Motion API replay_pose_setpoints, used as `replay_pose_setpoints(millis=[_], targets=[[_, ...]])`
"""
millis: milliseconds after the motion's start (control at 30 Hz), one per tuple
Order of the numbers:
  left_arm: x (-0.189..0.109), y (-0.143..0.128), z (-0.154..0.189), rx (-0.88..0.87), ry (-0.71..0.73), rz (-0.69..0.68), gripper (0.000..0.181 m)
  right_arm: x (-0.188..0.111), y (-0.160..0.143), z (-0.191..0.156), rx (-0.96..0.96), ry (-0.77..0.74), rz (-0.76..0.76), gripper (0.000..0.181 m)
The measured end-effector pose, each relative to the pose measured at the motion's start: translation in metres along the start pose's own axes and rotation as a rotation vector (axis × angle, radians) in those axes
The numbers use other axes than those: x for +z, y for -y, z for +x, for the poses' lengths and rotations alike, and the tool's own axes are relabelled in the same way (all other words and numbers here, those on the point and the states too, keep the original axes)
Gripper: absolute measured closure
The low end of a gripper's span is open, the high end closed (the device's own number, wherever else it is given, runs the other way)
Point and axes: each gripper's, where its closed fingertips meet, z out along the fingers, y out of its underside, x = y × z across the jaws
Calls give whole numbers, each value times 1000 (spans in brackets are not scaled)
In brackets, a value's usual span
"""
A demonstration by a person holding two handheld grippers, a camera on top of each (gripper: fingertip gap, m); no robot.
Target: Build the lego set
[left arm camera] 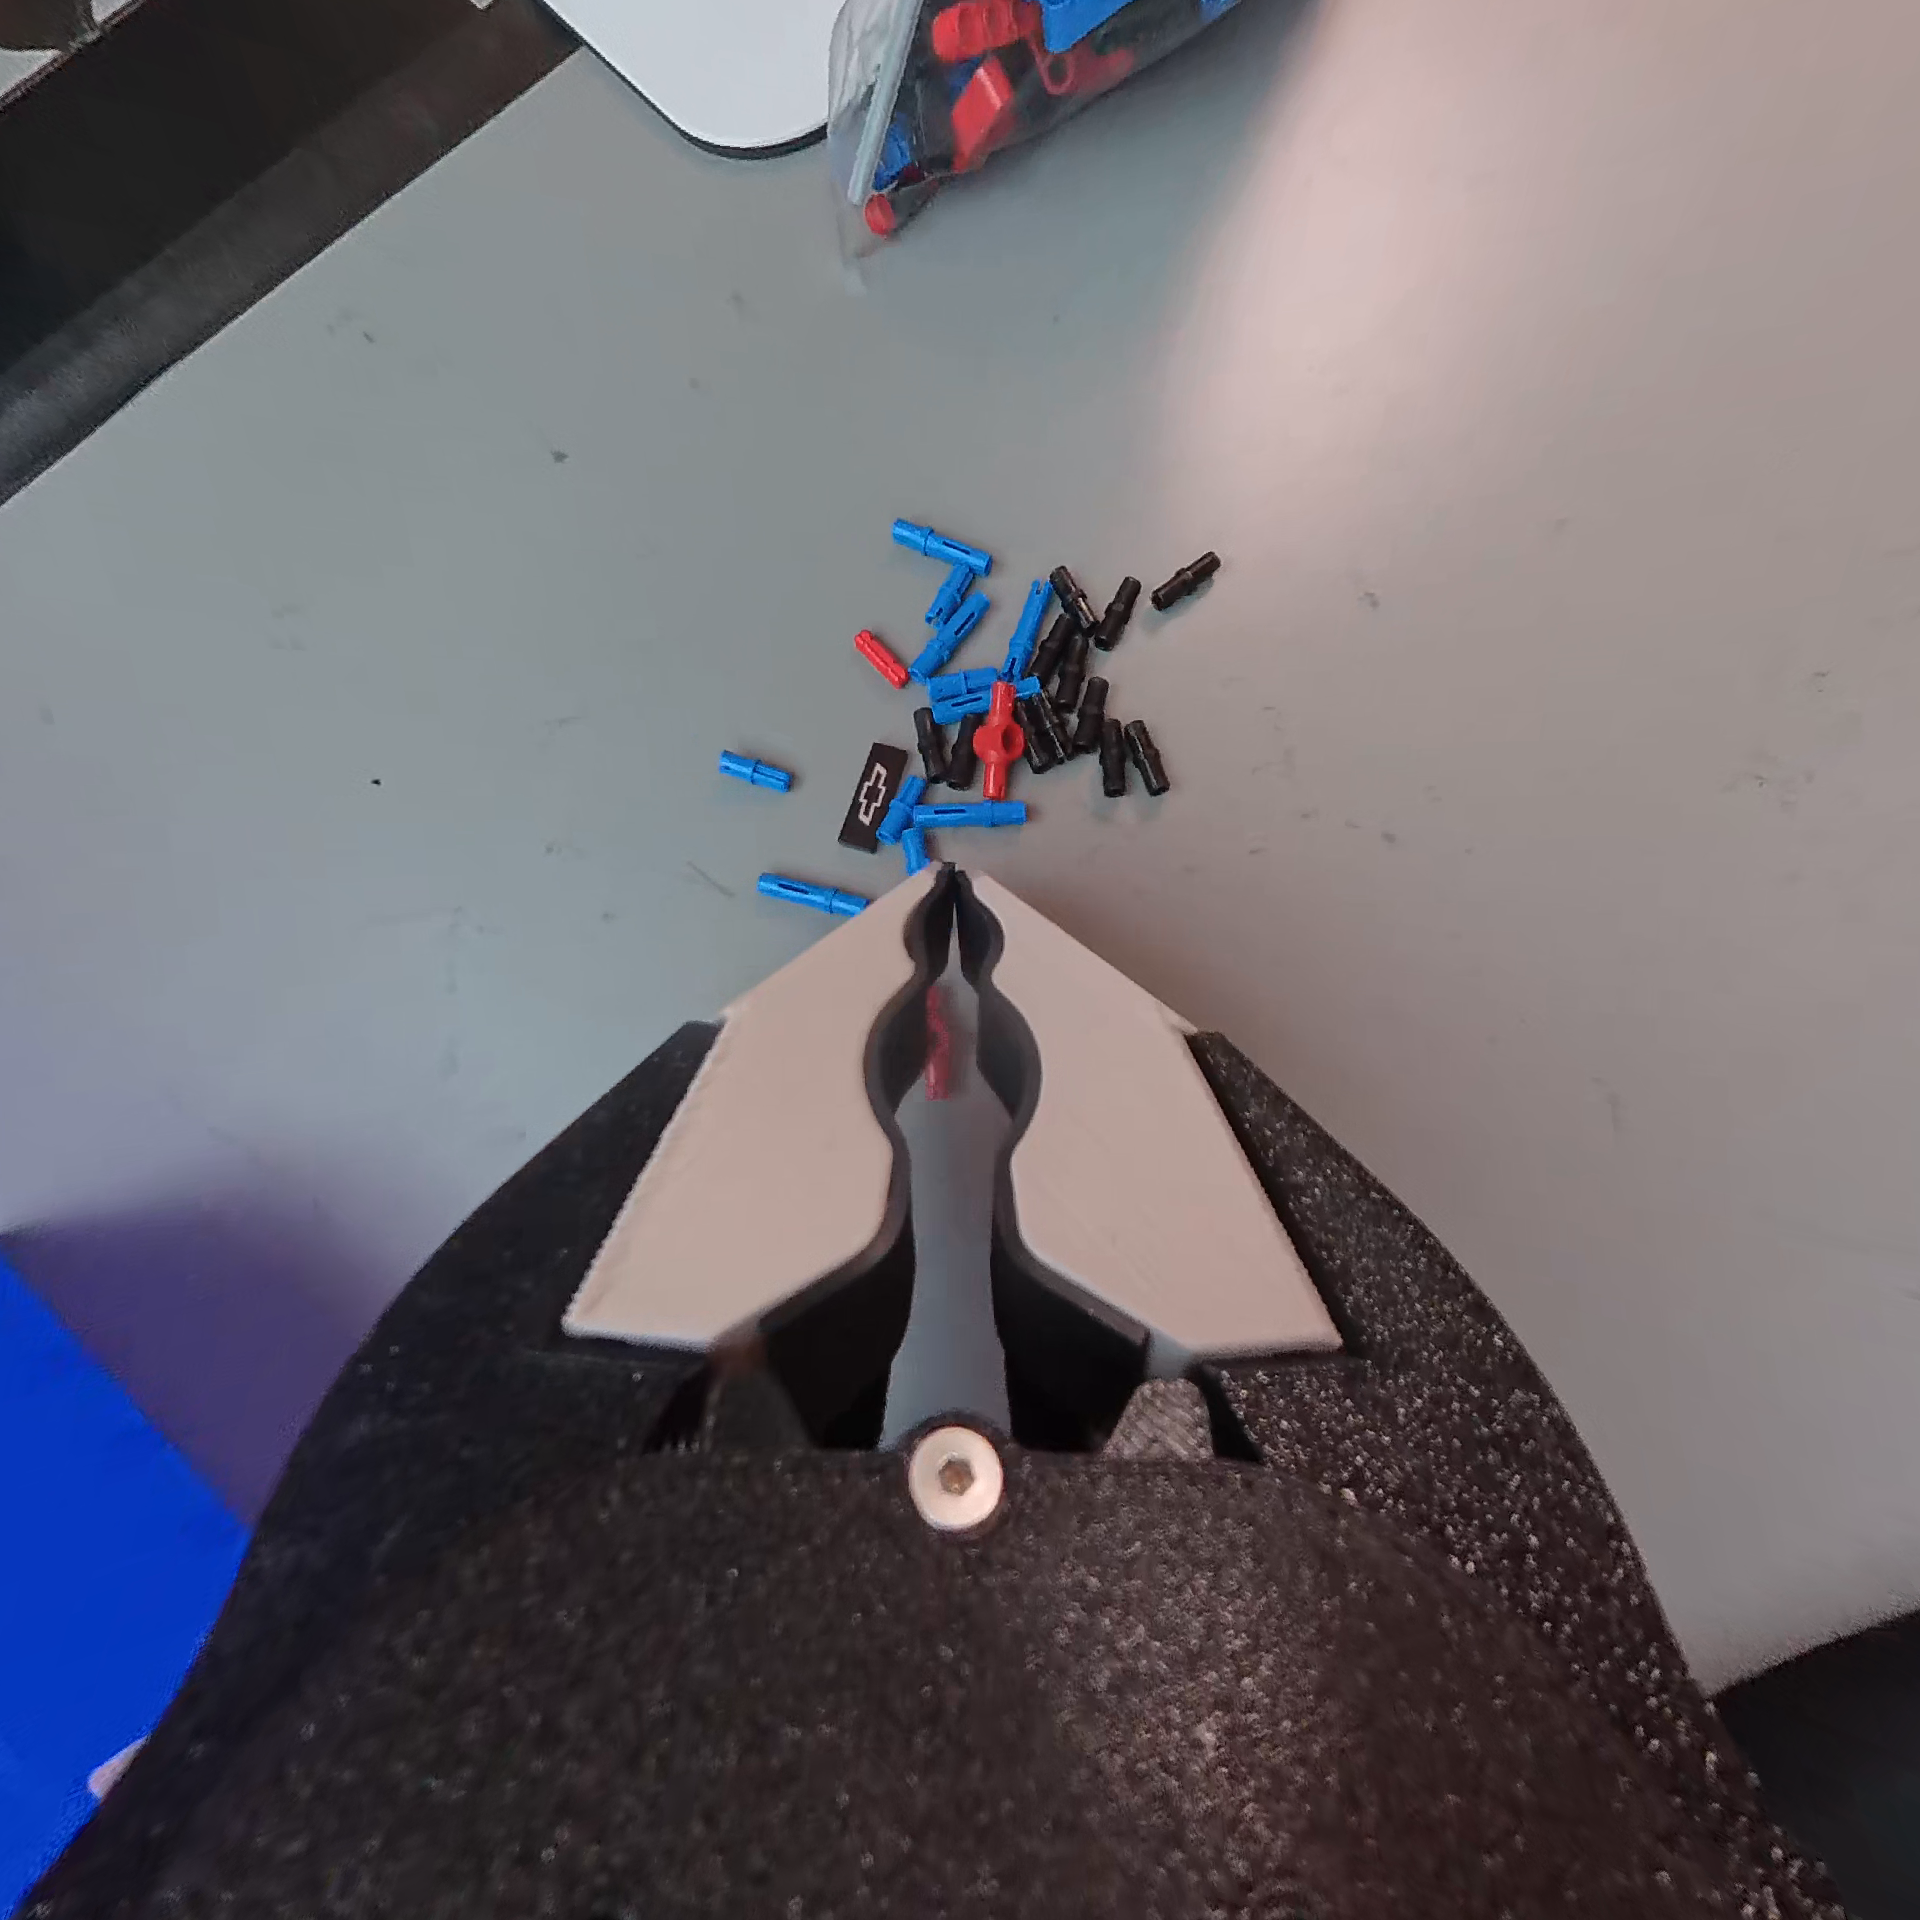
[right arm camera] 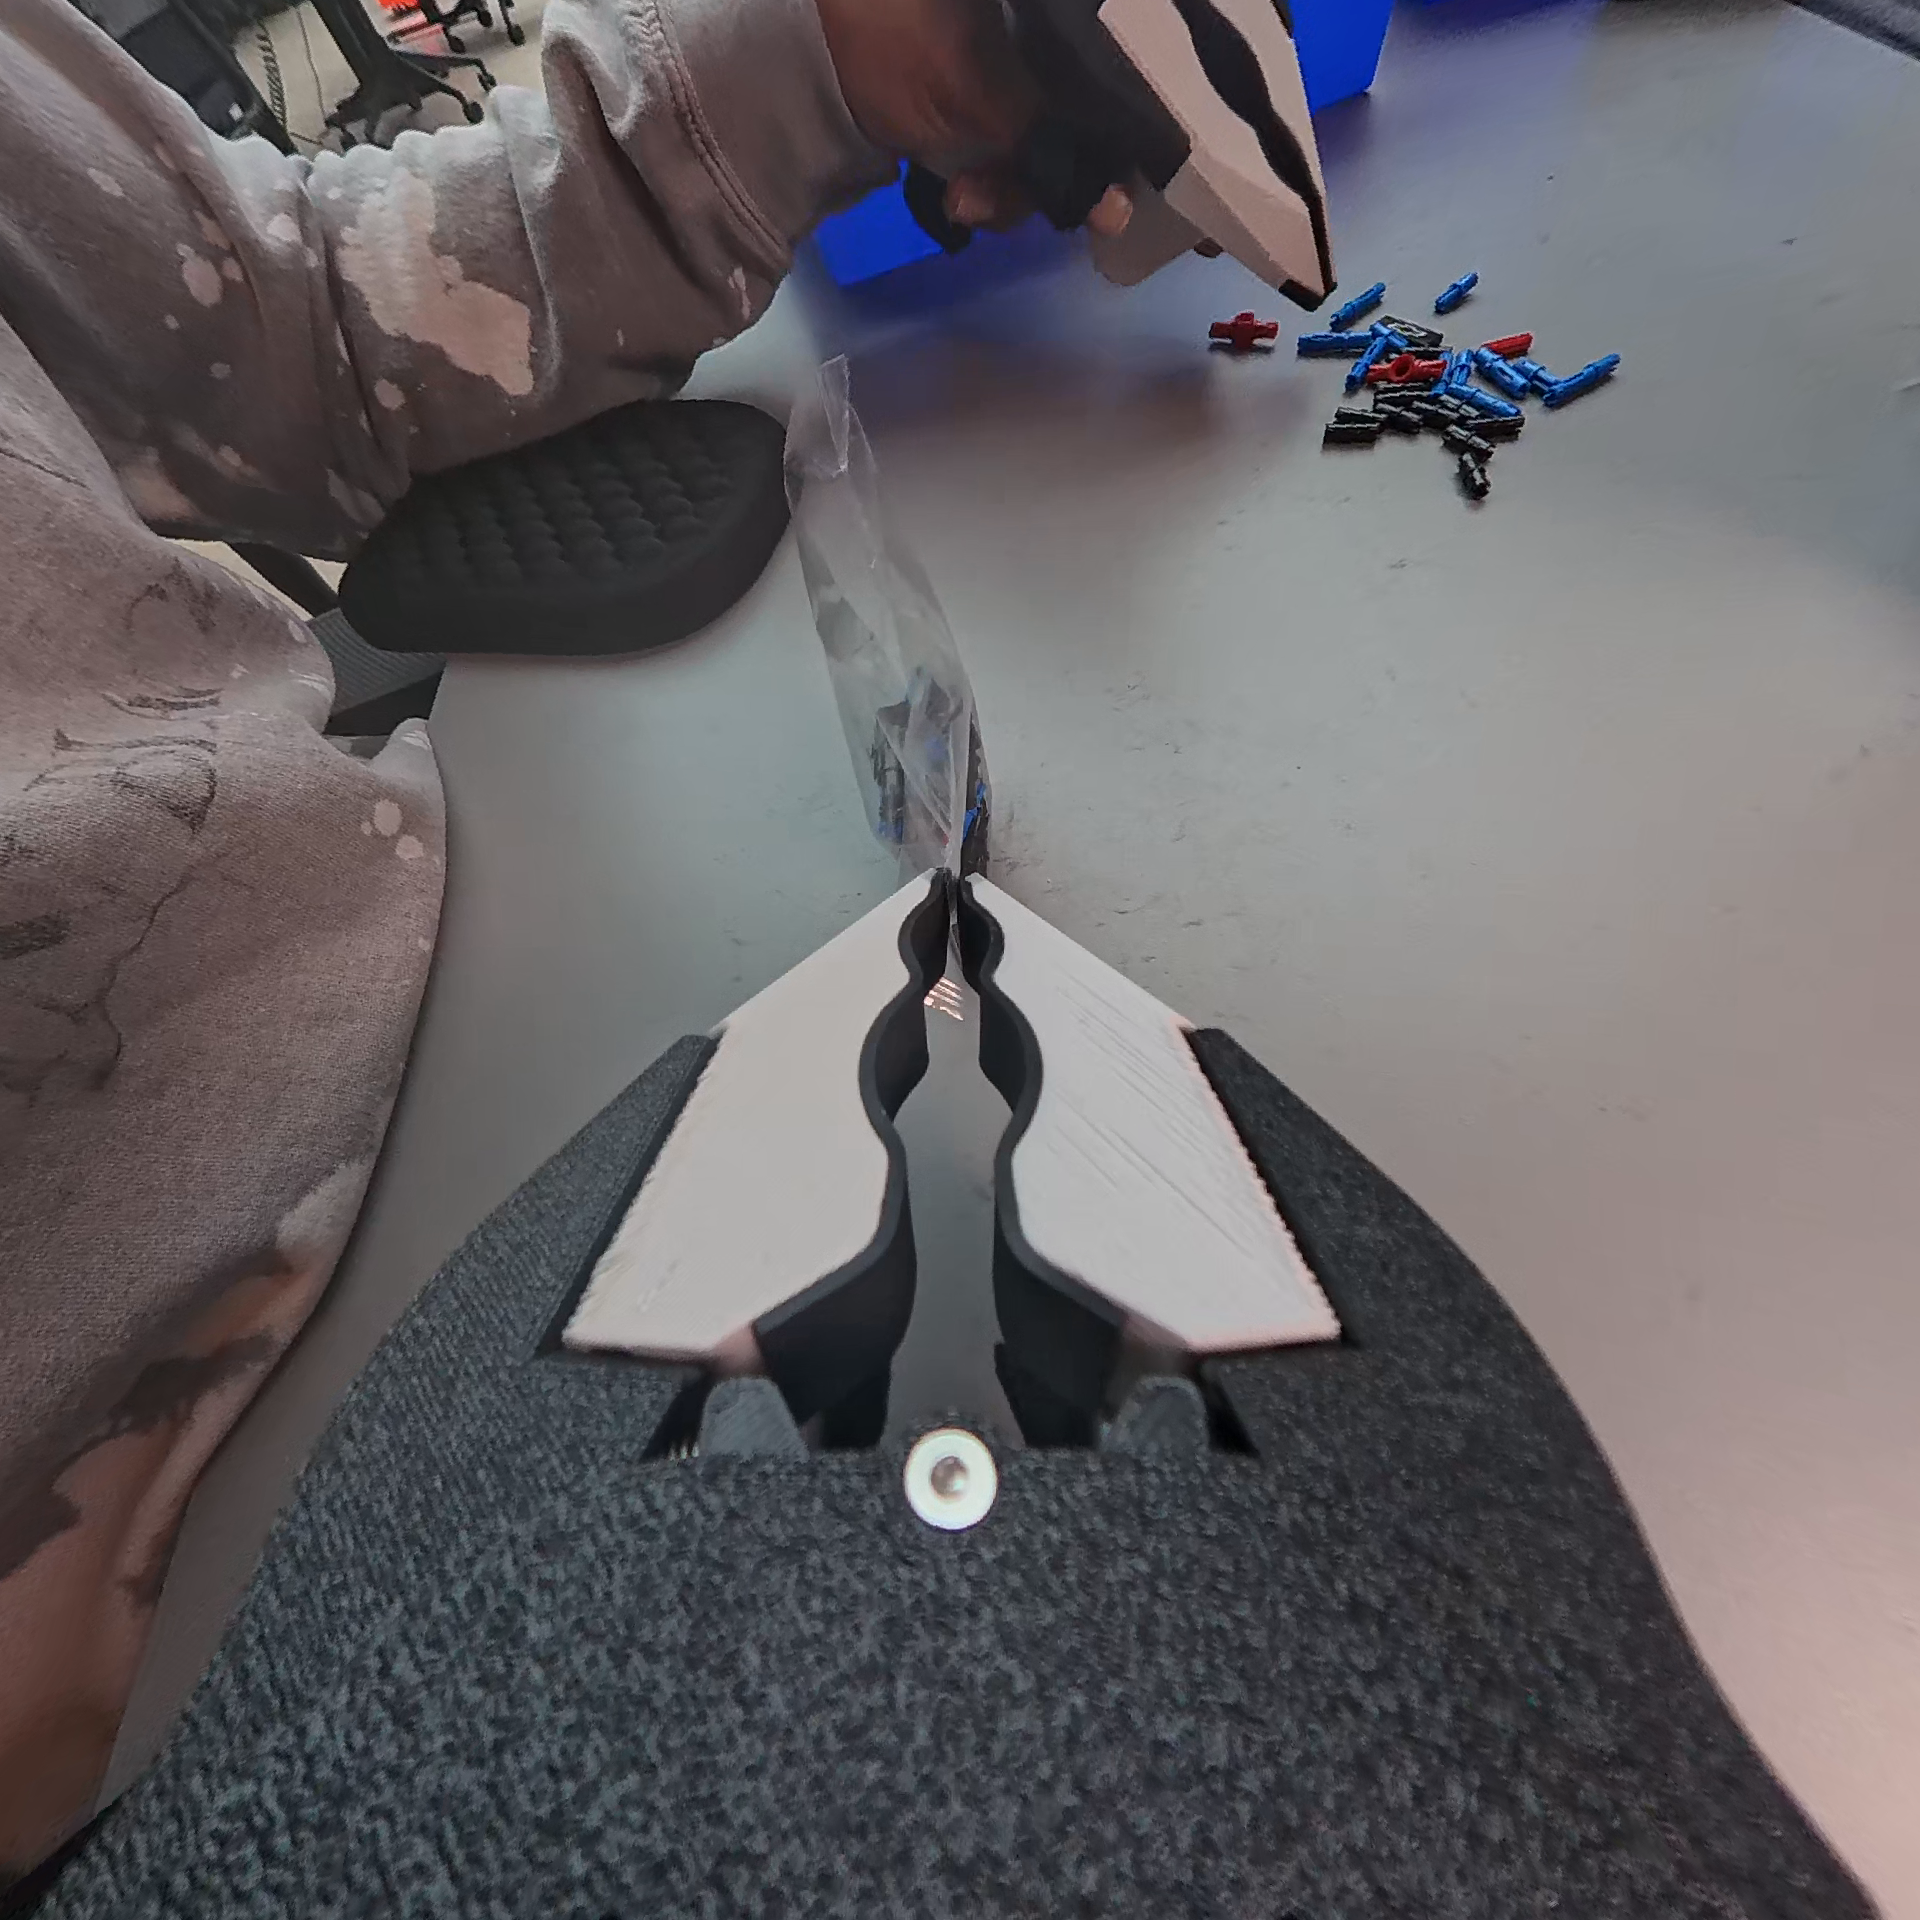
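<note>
We have a scatter of small pins (left arm camera: 997, 707) lying loose on the grey counter (left arm camera: 468, 520): blue ones, black ones and a few red connectors, with one flat black tile (left arm camera: 871, 797) among them. Our left hand-held gripper (left arm camera: 951, 883) hangs just at the near edge of that pile, its jaws drawn together at the tips; a red piece (left arm camera: 938, 1049) shows through the gap farther back, though we cannot tell whether it is held or simply lies on the counter beneath. Our right hand-held gripper (right arm camera: 951, 883) is clamped on the edge of a clear bag (right arm camera: 883, 644), well apart from the pile, with a few dark and blue pieces inside. A second bag (left arm camera: 997, 94) of red, blue and black parts lies at the far side of the counter. We judge the pins light, hard and smooth, so they will likely roll or skid when nudged; each is best pinched across its middle, one at a time, from a pin lying clear of the heap. The bag is thin and limp, so holding it by the edge lets it sag and tip.
</note>
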Motion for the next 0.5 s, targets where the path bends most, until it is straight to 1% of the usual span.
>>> replay_pose_setpoints(millis=[33, 67, 133, 167, 267, 300, 367, 400, 433, 500], targets=[[0, -1, -3, -9, 14, -2, 181, 0, 0, 0, 0, 0, 0, 180], [0, -1, -7, -22, 28, -2, 180, 0, 0, 0, 0, 0, 0, 180], [3, -5, -8, -61, 14, -15, 168, 0, 0, 0, 0, 1, -2, 180], [6, -6, -7, -77, 4, -21, 166, 1, 0, 0, 0, 2, -2, 180], [13, -13, -7, -70, 7, -57, 173, 1, 0, 0, -1, 2, -3, 180], [13, -11, -5, -71, -3, -44, 176, 1, 0, 0, -1, 2, -2, 180], [12, -9, -4, -64, -2, -45, 176, 0, 0, 0, 0, 1, -1, 180], [7, -2, 0, -61, -22, -9, 177, 0, 0, 0, 0, 1, 0, 180], [-1, 12, 10, -64, -77, 57, 177, 0, 0, 0, 1, 0, 1, 180], [-30, 50, 46, -37, -244, 230, 177, 0, 0, 1, 5, -2, 1, 180]])
